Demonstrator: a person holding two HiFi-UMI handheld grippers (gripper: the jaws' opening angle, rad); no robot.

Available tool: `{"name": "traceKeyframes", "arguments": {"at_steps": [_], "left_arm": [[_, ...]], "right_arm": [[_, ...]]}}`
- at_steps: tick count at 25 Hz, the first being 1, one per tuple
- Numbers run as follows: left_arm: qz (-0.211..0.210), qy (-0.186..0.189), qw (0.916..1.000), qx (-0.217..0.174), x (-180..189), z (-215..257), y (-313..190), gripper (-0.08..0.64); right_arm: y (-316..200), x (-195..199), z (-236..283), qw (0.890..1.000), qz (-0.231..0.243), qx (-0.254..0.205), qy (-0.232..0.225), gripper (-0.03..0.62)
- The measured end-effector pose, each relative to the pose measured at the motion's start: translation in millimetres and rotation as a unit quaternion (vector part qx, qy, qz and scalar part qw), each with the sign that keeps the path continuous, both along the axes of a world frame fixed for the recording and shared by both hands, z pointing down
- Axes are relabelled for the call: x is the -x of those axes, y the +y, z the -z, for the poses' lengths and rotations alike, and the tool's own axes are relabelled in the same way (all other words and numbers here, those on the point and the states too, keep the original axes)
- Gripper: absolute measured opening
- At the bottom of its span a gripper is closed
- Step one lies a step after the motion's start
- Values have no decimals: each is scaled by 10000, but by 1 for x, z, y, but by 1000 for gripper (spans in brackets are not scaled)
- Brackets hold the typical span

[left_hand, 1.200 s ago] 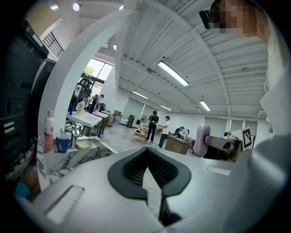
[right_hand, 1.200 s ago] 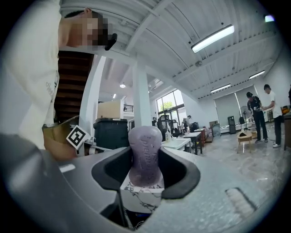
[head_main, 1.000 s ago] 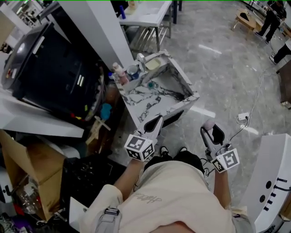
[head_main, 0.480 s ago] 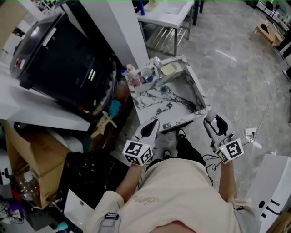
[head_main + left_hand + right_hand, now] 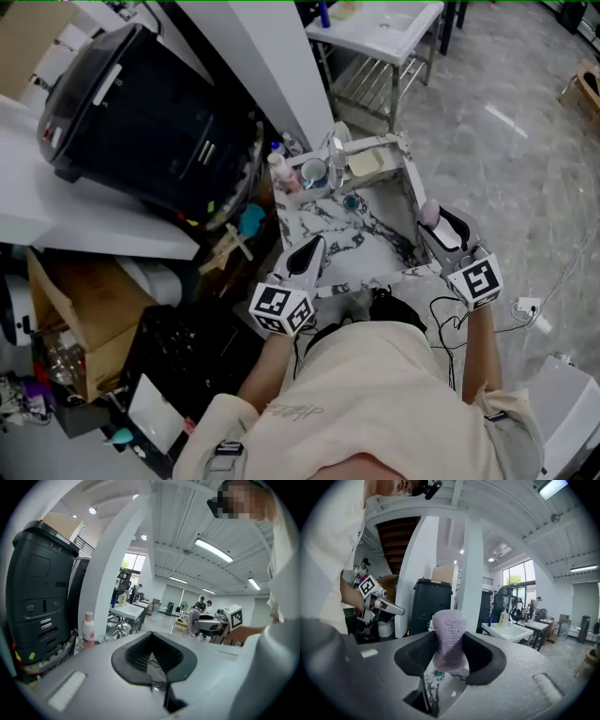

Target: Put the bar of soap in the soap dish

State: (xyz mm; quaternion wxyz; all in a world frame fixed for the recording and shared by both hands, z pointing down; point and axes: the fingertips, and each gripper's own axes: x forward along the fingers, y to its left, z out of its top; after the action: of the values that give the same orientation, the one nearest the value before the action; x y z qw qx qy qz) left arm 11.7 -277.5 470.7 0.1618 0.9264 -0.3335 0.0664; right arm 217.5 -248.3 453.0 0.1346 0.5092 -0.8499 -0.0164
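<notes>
Gripping the one bar of soap, the jaws of the right gripper are closed on its lower half. The pale purple bar stands upright between the dark pads, its rounded top clear of them. In the head view it is held over the right edge of the marble-patterned sink, not in the soap dish and apart from it.

That single dish, pale yellow and shallow, sits at the far right corner of the sink. Whether anything lies in it cannot be told from here. Along the same far edge, to its left, stand one faucet, one cup and one pink-capped bottle; what the cup contains cannot be made out. The basin holds one small teal round piece on its floor.

The left gripper is over the near left edge of the sink. Its jaws meet at the tips and grip nothing; only marble shows through the gap behind them.

Left of the sink, one large black bin leans on a white surface, and an open cardboard box stands below it. Beyond the sink, a white desk carries two bottles, one blue and one yellowish.
</notes>
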Motion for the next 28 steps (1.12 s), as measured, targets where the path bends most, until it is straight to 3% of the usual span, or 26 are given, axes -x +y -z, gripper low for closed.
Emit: {"name": "traceKeyframes", "arguments": {"at_steps": [5, 9, 14, 22, 25, 28], "left_arm": [[368, -90, 9992, 83, -13, 0, -21, 17], [705, -225, 9969, 283, -11, -14, -28, 17], [967, -202, 9941, 455, -12, -24, -35, 17], [1194, -170, 9916, 463, -4, -15, -55, 17], [1356, -182, 9890, 569, 4, -21, -58, 17], [1501, -205, 9866, 613, 15, -25, -60, 17]], "right_arm": [[-53, -33, -19, 9947, 496, 171, 885, 189], [-100, -37, -36, 9795, 991, 176, 1748, 189], [-152, -13, -66, 9614, 1693, 287, 2148, 189], [-202, 28, -148, 8739, 2914, 871, 3793, 189], [-214, 35, -187, 8385, 3262, 1127, 4216, 186], [-223, 39, -220, 8125, 3464, 1366, 4486, 184]]}}
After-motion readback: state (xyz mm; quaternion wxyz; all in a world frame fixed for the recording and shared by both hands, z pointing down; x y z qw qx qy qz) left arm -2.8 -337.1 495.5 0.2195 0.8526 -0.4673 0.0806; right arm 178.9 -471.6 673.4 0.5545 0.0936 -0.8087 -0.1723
